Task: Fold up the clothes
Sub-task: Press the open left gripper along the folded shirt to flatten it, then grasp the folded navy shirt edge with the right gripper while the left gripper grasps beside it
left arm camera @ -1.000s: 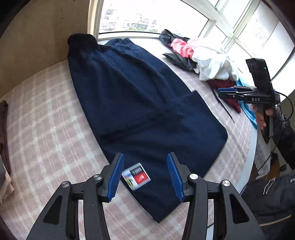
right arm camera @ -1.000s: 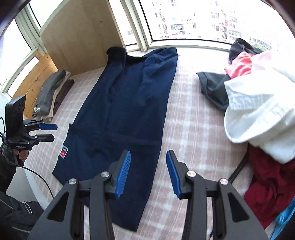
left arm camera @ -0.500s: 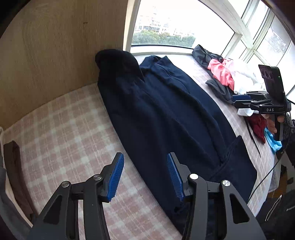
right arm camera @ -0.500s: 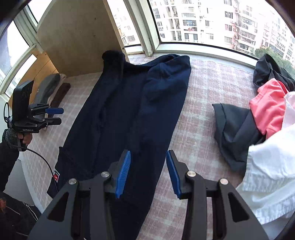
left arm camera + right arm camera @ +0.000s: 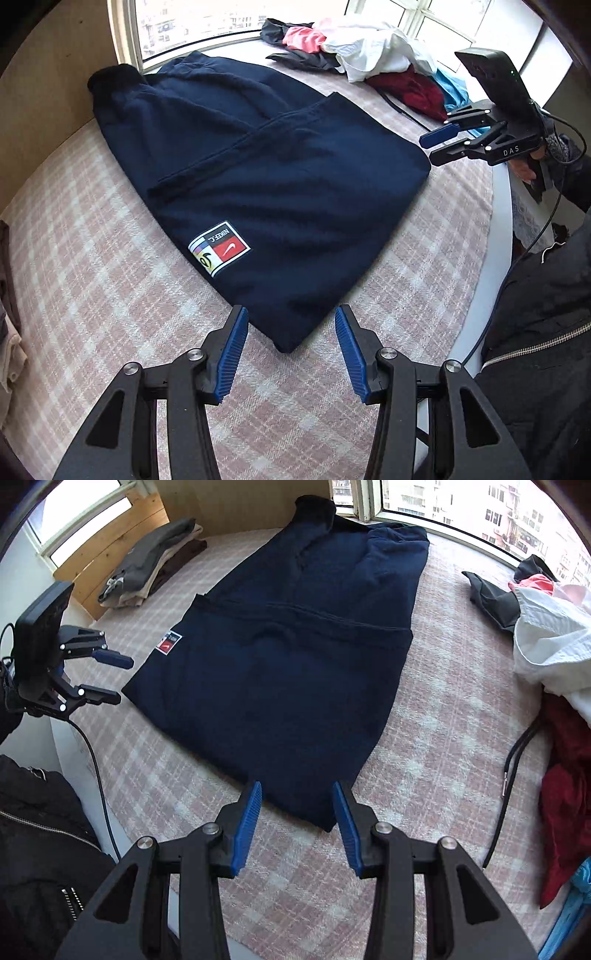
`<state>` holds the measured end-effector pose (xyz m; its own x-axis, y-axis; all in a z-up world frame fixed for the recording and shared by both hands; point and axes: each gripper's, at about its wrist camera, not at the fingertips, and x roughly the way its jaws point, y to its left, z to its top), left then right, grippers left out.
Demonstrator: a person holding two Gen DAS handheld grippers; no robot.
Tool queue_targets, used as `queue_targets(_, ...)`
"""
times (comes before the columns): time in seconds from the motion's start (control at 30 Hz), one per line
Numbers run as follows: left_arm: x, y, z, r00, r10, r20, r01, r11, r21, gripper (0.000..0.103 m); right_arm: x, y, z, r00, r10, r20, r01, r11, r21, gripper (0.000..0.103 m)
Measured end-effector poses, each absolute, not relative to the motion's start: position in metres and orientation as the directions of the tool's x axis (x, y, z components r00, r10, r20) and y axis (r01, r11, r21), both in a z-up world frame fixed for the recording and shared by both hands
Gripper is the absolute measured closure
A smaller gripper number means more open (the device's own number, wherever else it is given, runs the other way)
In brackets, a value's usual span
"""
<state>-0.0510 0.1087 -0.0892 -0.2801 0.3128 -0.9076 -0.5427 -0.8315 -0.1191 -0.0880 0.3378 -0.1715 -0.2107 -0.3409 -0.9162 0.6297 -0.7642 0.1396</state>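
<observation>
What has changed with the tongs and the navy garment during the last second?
Both tongs went out over the navy garment and came back to its near edge: the left tongs now frame the near left corner, the right tongs the near right one. Nothing was gripped or released; both stayed open. The garment lies flat as before, and the clothes pile is unchanged.

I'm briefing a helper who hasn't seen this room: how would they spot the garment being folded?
On the pink checked bed cover under the windows, look to its middle: the navy garment lies spread flat there. Unlike the crumpled clothes pile beside it, it is one dark blue piece bearing a small red-and-white patch.
</observation>
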Motion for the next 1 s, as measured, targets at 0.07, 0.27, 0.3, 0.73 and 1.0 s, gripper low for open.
queue_targets(0.07,-0.048,0.117,-0.09,-0.304,0.297,-0.905,-0.577,-0.813,-0.073,0.056,-0.083,0.337,-0.175,-0.22,-0.308,-0.925,0.645,-0.758,0.099,0.062)
queue_targets(0.27,-0.052,0.11,-0.101,-0.305,0.273,-0.912,-0.549,-0.833,-0.066,0.056,-0.088,0.367,-0.182,-0.238,-0.326,-0.915,0.506,-0.846,0.169,0.062)
queue_targets(0.3,-0.053,0.106,-0.103,-0.292,0.279,-0.915,-0.531,-0.843,-0.088,0.056,-0.088,0.37,-0.183,-0.239,-0.336,-0.911,0.493,-0.851,0.184,0.062)
queue_targets(0.73,-0.028,0.118,-0.1,-0.371,0.289,-0.882,-0.581,-0.814,-0.023,0.055,-0.069,0.351,-0.171,-0.306,-0.341,-0.889,0.622,-0.779,0.085,0.062)
queue_targets(1.0,-0.037,0.135,-0.116,-0.323,0.265,-0.908,-0.688,-0.725,0.033,0.055,-0.063,0.319,-0.185,-0.271,-0.298,-0.915,0.764,-0.645,-0.016,0.062)
